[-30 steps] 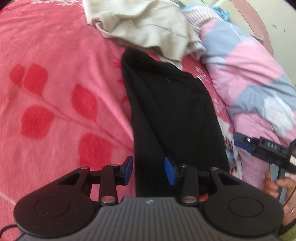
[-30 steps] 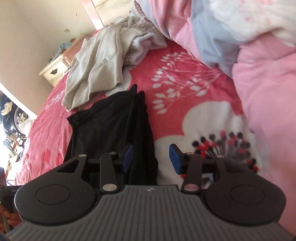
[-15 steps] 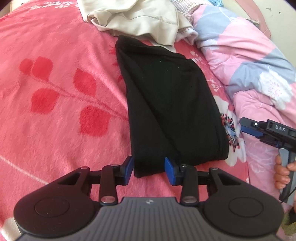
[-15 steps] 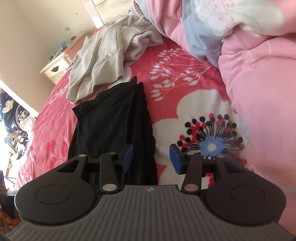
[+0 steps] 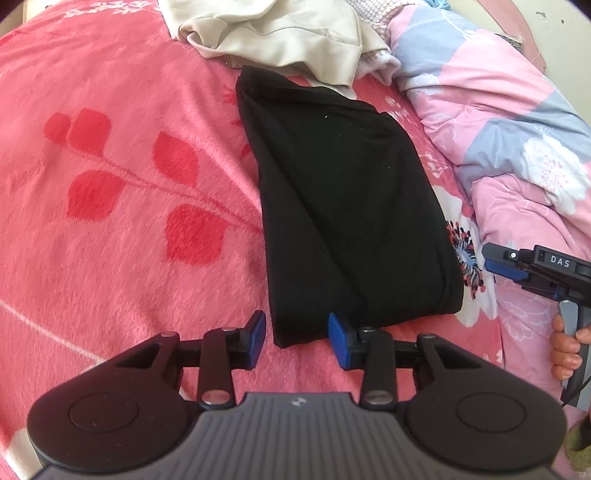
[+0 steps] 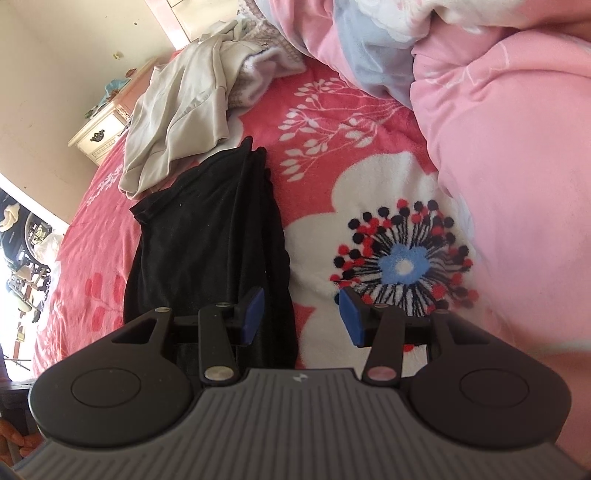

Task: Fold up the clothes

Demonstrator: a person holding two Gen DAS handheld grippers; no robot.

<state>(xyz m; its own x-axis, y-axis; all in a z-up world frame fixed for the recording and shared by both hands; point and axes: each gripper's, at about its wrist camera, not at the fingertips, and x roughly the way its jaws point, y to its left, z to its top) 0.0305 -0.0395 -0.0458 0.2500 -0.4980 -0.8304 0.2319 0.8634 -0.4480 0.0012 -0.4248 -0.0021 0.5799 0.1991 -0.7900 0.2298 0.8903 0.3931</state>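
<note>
A black garment (image 5: 343, 206) lies folded into a long strip on the red blanket (image 5: 122, 236); the right wrist view shows the same black garment (image 6: 207, 236) running away from me. My left gripper (image 5: 296, 341) hovers open over its near left corner, nothing pinched between the blue pads. My right gripper (image 6: 301, 317) is open above the garment's near right edge, its left pad over black cloth and its right pad over the flower print. In the left wrist view the right gripper (image 5: 506, 264) shows at the far right, held by a hand (image 5: 565, 347).
A heap of beige clothes (image 5: 280, 33) lies just beyond the garment's far end, touching it. A pink and blue quilt (image 5: 517, 122) is bunched along the right side. A white nightstand (image 6: 101, 134) stands past the bed by the wall.
Both grippers have drawn back toward me along the black garment, so its near end now shows between the left fingers. The jaws kept the same width.
</note>
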